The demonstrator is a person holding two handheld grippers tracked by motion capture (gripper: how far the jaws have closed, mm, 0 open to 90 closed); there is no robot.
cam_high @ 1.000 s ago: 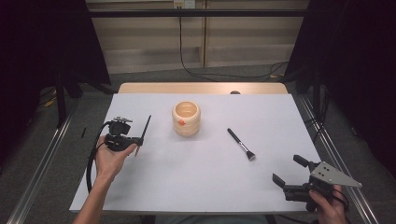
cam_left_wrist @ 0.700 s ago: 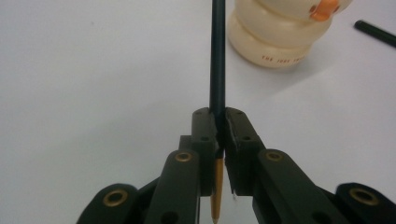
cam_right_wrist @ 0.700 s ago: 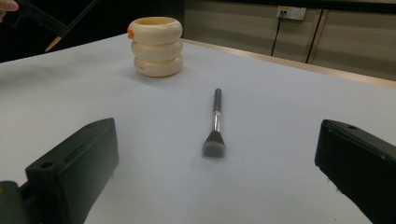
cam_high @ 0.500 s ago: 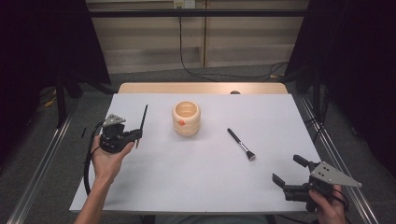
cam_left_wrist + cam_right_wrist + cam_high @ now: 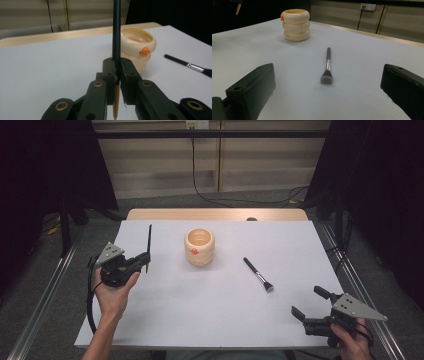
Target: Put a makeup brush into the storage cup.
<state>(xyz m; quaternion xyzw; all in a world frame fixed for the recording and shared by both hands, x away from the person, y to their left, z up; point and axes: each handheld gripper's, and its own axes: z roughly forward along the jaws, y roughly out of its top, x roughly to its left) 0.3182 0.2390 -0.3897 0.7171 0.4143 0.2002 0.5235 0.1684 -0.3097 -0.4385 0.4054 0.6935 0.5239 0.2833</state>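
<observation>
My left gripper (image 5: 146, 260) is held above the left part of the white table (image 5: 165, 320), shut on a thin dark pencil-like stick (image 5: 149, 240) that stands nearly upright. In the left gripper view the jaws (image 5: 117, 68) pinch the stick (image 5: 116, 30), whose orange end points down below them. A cream ringed cup (image 5: 199, 247) with an orange mark stands at the table's middle, right of that gripper. A black makeup brush (image 5: 258, 274) lies flat to the cup's right. My right gripper (image 5: 308, 302) rests open at the near right corner, facing the brush (image 5: 327, 67) and the cup (image 5: 296, 24).
The table's wooden far edge (image 5: 215, 214) borders a wall with cables. Metal rails (image 5: 45, 295) run along both sides of the table. Dark curtains hang left and right.
The left gripper has shifted slightly left, and the stick it holds has turned from slanted to nearly upright. The right gripper, brush and cup have not moved.
</observation>
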